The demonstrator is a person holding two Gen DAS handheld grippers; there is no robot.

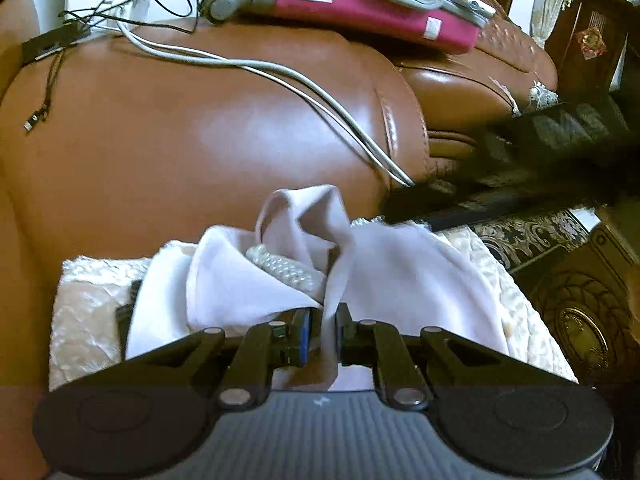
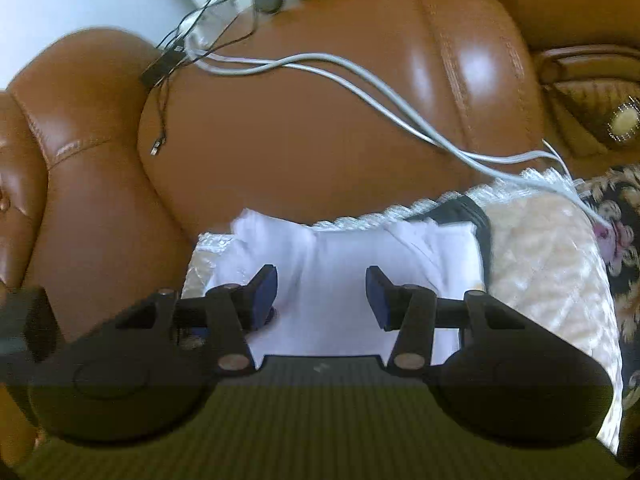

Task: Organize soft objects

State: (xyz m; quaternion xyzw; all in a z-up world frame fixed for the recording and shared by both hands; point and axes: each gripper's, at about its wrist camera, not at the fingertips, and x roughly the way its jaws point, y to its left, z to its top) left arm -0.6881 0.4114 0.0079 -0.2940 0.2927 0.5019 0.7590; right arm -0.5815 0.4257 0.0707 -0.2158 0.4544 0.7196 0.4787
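Observation:
A pale lilac-white cloth [image 1: 400, 276] lies bunched on a cream quilted seat cover [image 1: 84, 320] of a brown leather sofa. My left gripper [image 1: 329, 332] is shut on a fold of this cloth, which rises in a peak beyond the fingers. In the right wrist view the same cloth [image 2: 328, 280] lies flatter on the seat cover [image 2: 544, 264]. My right gripper [image 2: 322, 298] hangs open just above it, with cloth showing between its blue pads [image 2: 266, 292]. A dark garment edge [image 2: 460, 208] shows under the cloth's far side.
The sofa backrest [image 1: 200, 120] rises right behind the cloth, with grey cables [image 1: 280, 76] and thin black wires [image 1: 52, 80] draped over it. A pink case [image 1: 360, 4] rests on top of the backrest. A dark blurred object [image 1: 540, 168] crosses at the right. A dark patterned cushion [image 2: 624, 216] lies at right.

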